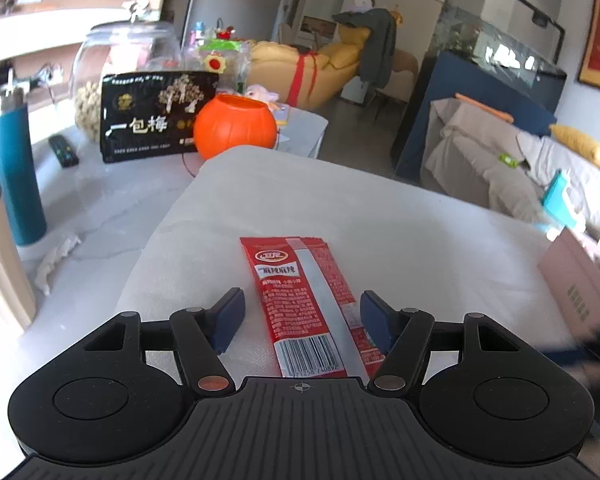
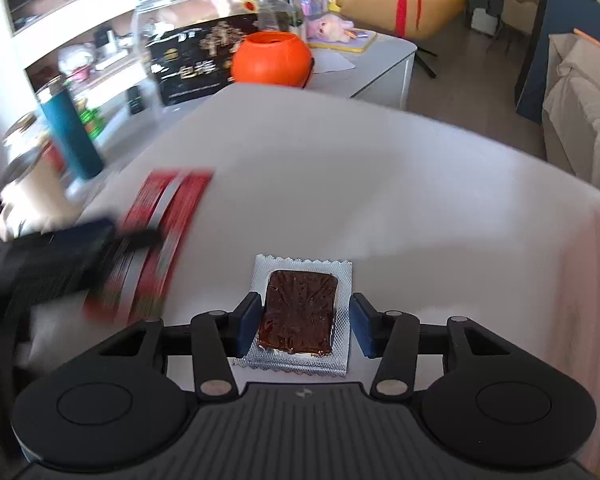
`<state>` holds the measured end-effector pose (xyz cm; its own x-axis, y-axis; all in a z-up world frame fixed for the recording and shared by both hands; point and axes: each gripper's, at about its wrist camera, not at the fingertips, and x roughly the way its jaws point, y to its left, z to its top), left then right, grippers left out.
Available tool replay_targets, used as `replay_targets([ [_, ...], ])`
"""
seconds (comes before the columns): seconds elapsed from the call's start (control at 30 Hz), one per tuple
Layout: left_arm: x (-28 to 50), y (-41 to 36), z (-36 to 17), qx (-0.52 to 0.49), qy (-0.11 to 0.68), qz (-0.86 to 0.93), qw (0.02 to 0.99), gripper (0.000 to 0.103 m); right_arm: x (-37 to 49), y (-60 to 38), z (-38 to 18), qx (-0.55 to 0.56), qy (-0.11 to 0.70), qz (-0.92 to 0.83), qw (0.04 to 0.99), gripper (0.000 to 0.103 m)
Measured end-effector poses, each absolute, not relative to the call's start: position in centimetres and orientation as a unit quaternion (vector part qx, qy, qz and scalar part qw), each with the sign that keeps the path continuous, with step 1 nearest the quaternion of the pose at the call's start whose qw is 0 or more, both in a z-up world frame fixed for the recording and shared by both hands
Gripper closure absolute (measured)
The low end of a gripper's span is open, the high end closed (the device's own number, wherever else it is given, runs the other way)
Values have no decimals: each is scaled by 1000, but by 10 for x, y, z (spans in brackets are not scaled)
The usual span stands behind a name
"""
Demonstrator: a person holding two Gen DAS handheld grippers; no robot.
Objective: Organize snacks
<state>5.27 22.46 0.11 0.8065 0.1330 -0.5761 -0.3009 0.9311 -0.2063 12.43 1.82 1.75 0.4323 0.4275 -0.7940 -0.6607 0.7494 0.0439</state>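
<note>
Between my left gripper's [image 1: 302, 322] parted jaws lies the red packet [image 1: 312, 308]; my right gripper [image 2: 302, 326] brackets the foil snack [image 2: 300, 312] (not yet pinched). Next I squeeze, lift.

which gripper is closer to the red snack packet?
Left. The left gripper straddles the red snack packet, which lies between its open jaws. The right gripper sits off to the packet's right, around a silver-wrapped brown snack.
</note>
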Motion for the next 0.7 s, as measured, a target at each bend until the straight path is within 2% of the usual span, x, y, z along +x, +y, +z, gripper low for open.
replay_targets([
  [0.07,55,220,2,-130,295,121,939,34,95,-8,18,-139,417,331,835,55],
  [0.17,58,213,4,-123,303,114,938,53,64,-41,18,-138,411,326,840,55],
  [0.2,58,209,5,-119,307,105,939,54,56,-51,19,-137,408,324,842,55],
  [0.23,58,202,6,-114,311,88,939,54,49,-61,19,-138,405,320,845,55],
  [0.27,57,195,7,-109,316,69,940,54,42,-71,18,-140,402,313,849,50],
  [0.3,55,184,7,-101,322,44,940,54,36,-78,18,-141,400,305,852,44],
  [0.33,52,175,7,-93,327,22,940,54,32,-87,16,-142,399,296,856,31],
  [0.37,48,165,7,-84,332,-2,940,54,29,-94,15,-142,399,288,859,25],
  [0.57,22,123,14,-38,381,-122,916,53,24,-129,11,-103,399,266,871,17],
  [0.7,18,108,17,24,383,-96,918,43,23,-128,8,-90,387,257,881,16],
])
